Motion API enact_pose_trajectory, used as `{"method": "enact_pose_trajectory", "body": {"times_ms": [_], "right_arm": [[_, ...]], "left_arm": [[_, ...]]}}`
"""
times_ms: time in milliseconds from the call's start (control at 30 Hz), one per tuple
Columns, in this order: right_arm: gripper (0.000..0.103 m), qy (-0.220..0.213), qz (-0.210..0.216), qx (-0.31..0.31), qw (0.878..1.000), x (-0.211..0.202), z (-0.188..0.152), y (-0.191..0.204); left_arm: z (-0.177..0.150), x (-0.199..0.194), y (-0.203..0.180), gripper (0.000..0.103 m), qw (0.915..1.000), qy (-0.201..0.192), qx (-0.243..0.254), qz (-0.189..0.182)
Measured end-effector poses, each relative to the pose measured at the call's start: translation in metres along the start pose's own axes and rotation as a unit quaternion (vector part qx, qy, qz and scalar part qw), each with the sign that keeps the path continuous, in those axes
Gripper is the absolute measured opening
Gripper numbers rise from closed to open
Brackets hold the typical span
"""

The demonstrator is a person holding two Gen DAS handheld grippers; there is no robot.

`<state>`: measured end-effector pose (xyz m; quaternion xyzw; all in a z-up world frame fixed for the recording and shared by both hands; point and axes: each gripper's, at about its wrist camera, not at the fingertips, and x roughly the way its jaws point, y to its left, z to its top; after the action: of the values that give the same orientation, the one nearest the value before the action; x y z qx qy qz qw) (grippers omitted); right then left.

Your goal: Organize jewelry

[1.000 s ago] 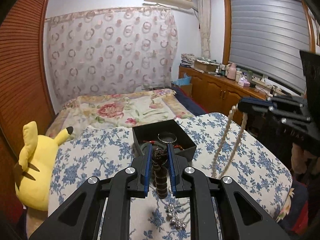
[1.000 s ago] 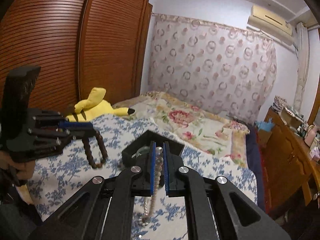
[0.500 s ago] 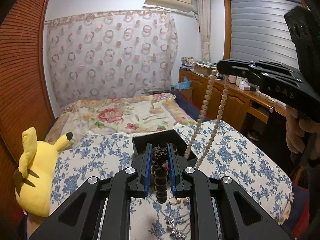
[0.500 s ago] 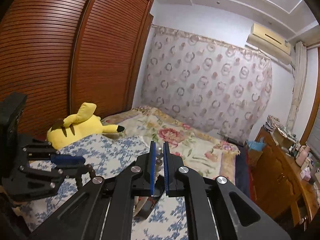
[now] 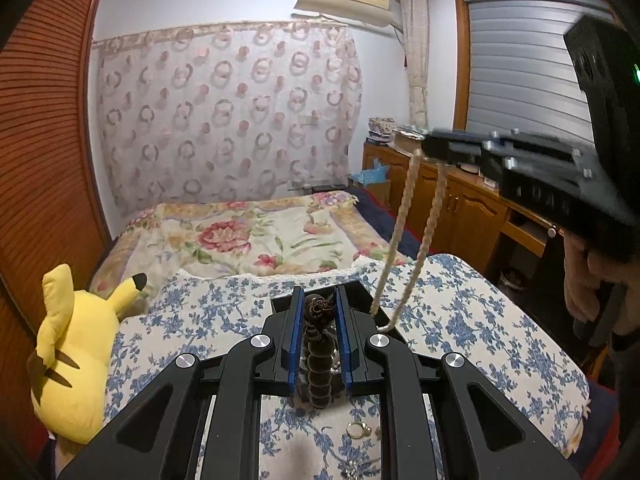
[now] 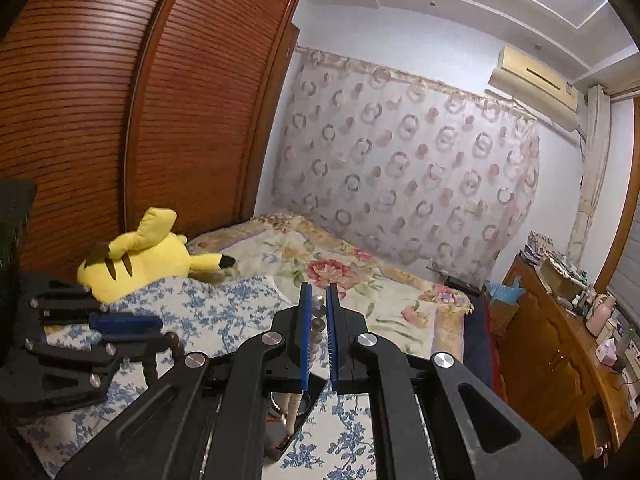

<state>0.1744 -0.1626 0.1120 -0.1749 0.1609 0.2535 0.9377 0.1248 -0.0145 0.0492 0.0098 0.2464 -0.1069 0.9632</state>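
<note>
Blue floral quilt (image 5: 480, 320) spread on bed. Black jewelry box (image 6: 296, 416) set on quilt. Pearl necklace (image 5: 404, 240) dangled over box, clamped by right gripper (image 6: 319, 312). Dark beaded bracelet (image 5: 318, 360) pinched in left gripper (image 5: 318, 312). Gold ring (image 5: 357, 429) left on quilt.

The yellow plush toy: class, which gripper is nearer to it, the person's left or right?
Left. The left gripper, holding dark beads, is just in front of the yellow plush toy; the right gripper, holding the pale necklace, is across the bed.

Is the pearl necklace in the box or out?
Mostly out: the pearl necklace hangs from the right gripper, its lowest loop reaching the black box.
</note>
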Motion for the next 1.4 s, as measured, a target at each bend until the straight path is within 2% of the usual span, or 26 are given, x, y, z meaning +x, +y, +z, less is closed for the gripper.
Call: {"method": "enact_pose_trajectory", "body": {"times_ms": [300, 500, 633, 733, 1000, 1300, 1400], "right_arm": [[0.008, 0.067, 0.031, 0.023, 0.997, 0.04, -0.047, 0.008], [0.008, 0.111, 0.077, 0.057, 0.989, 0.071, -0.079, 0.019], [0.009, 0.129, 0.091, 0.076, 0.985, 0.083, -0.092, 0.021], [0.009, 0.132, 0.099, 0.09, 0.982, 0.086, -0.096, 0.018], [0.009, 0.131, 0.083, 0.099, 0.983, 0.073, -0.103, -0.004], [0.009, 0.138, 0.076, 0.087, 0.984, 0.056, -0.128, -0.003], [0.009, 0.135, 0.078, 0.087, 0.984, 0.049, -0.133, -0.001]], "left_arm": [[0.009, 0.026, 0.013, 0.014, 0.9996, 0.014, -0.025, -0.006], [0.012, 0.047, 0.013, 0.014, 0.9992, 0.029, -0.026, -0.005], [0.009, 0.06, 0.01, 0.014, 0.9988, 0.04, -0.026, -0.008], [0.007, 0.067, 0.007, 0.014, 0.9986, 0.045, -0.024, -0.01], [0.0, 0.096, 0.004, 0.014, 0.9971, 0.072, -0.018, -0.018], [-0.012, 0.122, -0.002, 0.015, 0.9948, 0.101, -0.01, -0.007], [-0.014, 0.121, -0.003, 0.024, 0.9946, 0.103, -0.01, -0.007]]}}
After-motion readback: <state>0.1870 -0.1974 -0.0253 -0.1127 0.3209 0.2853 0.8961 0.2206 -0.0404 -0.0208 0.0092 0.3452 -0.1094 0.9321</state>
